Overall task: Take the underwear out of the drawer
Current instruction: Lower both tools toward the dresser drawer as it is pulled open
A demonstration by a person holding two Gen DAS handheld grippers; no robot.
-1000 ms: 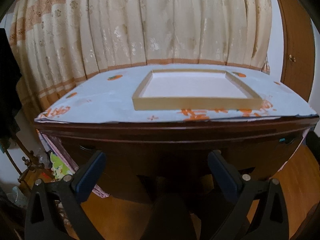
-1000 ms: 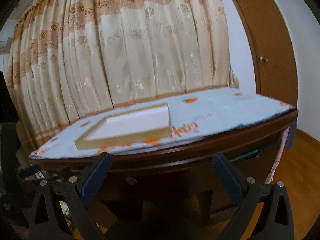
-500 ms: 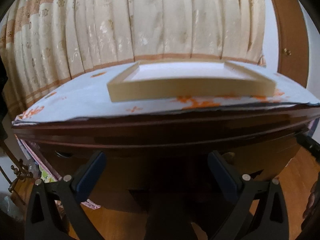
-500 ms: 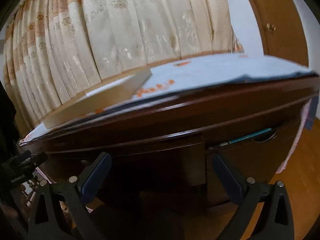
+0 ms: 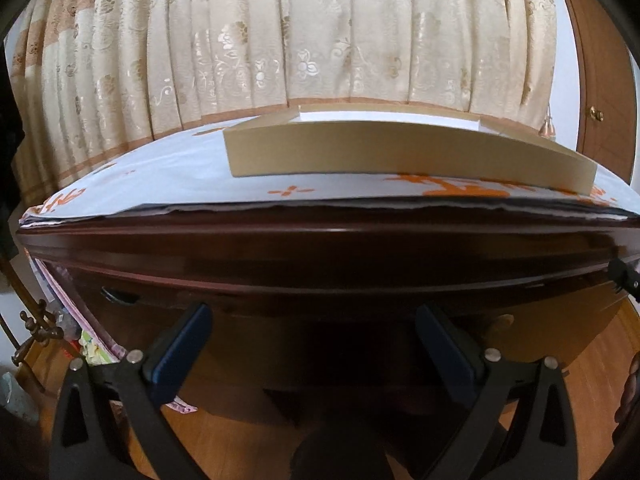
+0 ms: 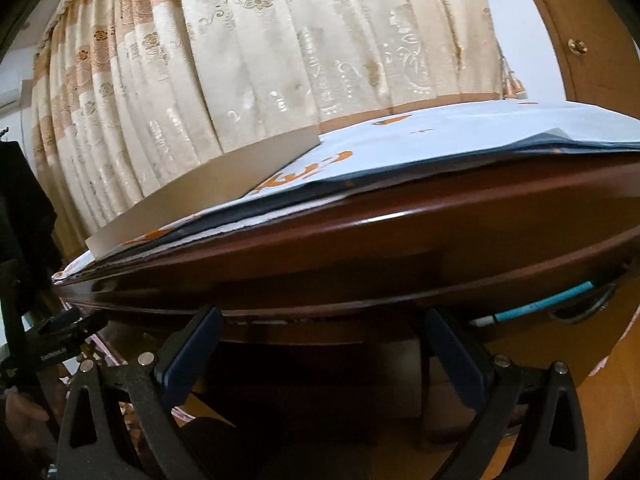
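Note:
A dark wooden desk (image 5: 320,248) fills both views, its top covered by a white cloth with orange prints (image 5: 168,184). My left gripper (image 5: 312,344) is open, level with the dark band under the desktop. The left drawer's handle recess (image 5: 118,295) shows at lower left. My right gripper (image 6: 320,344) is open too, below the desk edge (image 6: 400,240). To its right a drawer front with a handle (image 6: 580,312) stands slightly ajar, and a teal pen-like thing (image 6: 544,305) shows in the gap. No underwear is visible.
A shallow tan cardboard tray (image 5: 400,152) lies on the cloth, also seen as tray (image 6: 208,192). A beige patterned curtain (image 5: 304,40) hangs behind. A wooden door (image 5: 600,80) stands at right. The left gripper's body (image 6: 56,344) appears at the right view's left edge. Wood floor (image 5: 600,360) lies below.
Both grippers have dropped lower and moved closer to the desk front. The tray's inside has gone out of sight, and the desk edge now fills the middle of each view.

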